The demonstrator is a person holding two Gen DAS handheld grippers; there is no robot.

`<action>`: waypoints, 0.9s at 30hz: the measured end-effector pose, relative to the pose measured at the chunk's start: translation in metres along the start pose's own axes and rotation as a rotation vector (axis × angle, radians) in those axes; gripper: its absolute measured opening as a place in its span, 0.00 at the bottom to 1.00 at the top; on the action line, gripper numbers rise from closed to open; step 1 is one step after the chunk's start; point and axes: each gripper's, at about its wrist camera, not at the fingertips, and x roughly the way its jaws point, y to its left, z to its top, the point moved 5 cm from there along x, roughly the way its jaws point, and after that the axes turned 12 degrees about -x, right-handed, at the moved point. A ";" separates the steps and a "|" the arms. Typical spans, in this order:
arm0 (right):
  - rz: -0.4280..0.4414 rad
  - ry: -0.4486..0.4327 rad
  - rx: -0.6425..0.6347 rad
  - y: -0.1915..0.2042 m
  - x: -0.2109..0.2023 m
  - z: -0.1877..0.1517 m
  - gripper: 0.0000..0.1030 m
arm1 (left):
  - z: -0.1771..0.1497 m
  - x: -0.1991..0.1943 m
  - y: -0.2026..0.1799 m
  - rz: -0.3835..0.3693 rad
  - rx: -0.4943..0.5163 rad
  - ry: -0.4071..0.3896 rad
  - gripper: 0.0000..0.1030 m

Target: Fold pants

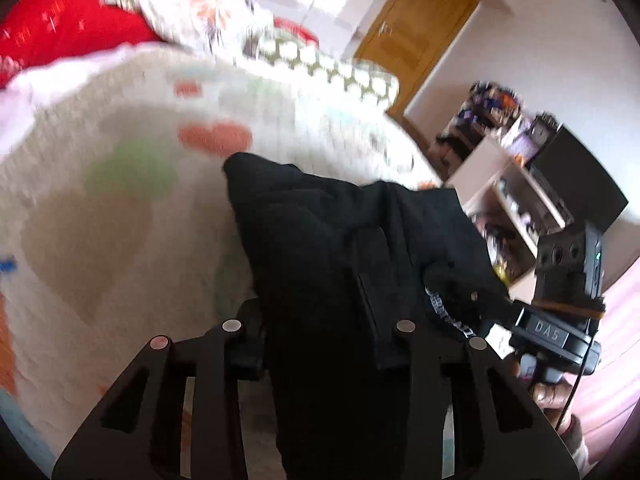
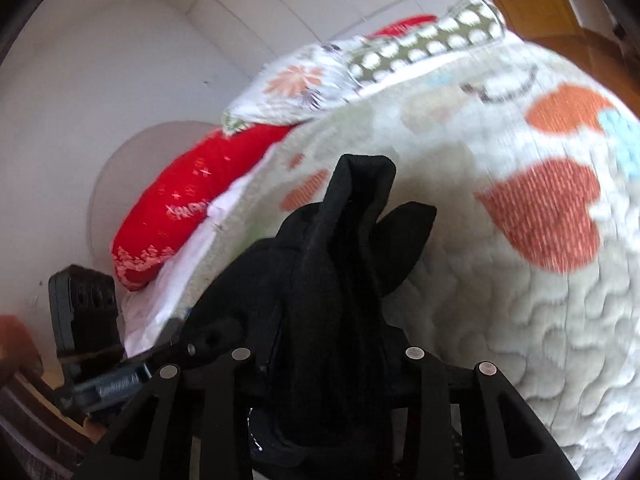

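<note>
The black pants (image 1: 340, 248) hang bunched between my two grippers above a quilted bed cover. My left gripper (image 1: 324, 344) is shut on the pants' fabric, which drapes over and hides its fingertips. The right gripper shows in the left wrist view (image 1: 556, 328) at the right, holding the waistband end with its lettered band. In the right wrist view the pants (image 2: 344, 264) rise in a folded bundle from my right gripper (image 2: 328, 364), which is shut on them. The left gripper (image 2: 120, 376) appears at the lower left of that view, also gripping the cloth.
The bed cover (image 2: 500, 280) is white with orange hearts. A red pillow (image 2: 180, 208), a floral pillow (image 2: 296, 84) and a dotted pillow (image 2: 424, 44) lie at the bed's head. A shelf unit with clutter (image 1: 516, 184) and a wooden door (image 1: 416, 28) stand beyond the bed.
</note>
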 end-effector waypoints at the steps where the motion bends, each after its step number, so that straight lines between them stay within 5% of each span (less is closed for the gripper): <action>1: 0.010 -0.012 -0.003 0.004 0.000 0.004 0.33 | 0.003 -0.004 0.001 0.001 0.006 -0.016 0.34; 4: -0.024 -0.018 -0.045 0.011 0.012 0.012 0.35 | 0.005 0.001 0.013 0.047 0.009 -0.007 0.35; 6: -0.207 0.082 -0.107 0.006 0.031 0.006 0.41 | -0.002 0.020 0.029 0.192 0.013 0.048 0.41; 7: -0.301 0.129 -0.144 0.002 0.034 0.001 0.42 | -0.004 0.024 0.033 0.228 0.009 0.045 0.56; 9: -0.331 0.133 -0.173 0.005 0.029 -0.002 0.46 | -0.001 0.014 0.035 0.261 0.008 -0.001 0.65; 12: -0.408 0.073 -0.222 0.019 0.003 0.009 0.46 | 0.002 -0.007 0.034 0.281 0.012 -0.089 0.65; 15: -0.369 0.050 -0.292 0.042 -0.001 0.022 0.46 | -0.002 -0.021 0.032 0.275 0.010 -0.152 0.65; 19: -0.312 0.073 -0.328 0.057 0.020 0.023 0.45 | -0.014 -0.006 0.024 0.327 0.099 -0.121 0.65; 22: -0.384 0.191 -0.335 0.038 0.056 0.001 0.46 | -0.023 0.007 0.017 0.398 0.188 -0.144 0.66; 27: -0.425 0.172 -0.331 0.035 0.041 -0.008 0.46 | -0.025 0.015 0.011 0.450 0.253 -0.181 0.66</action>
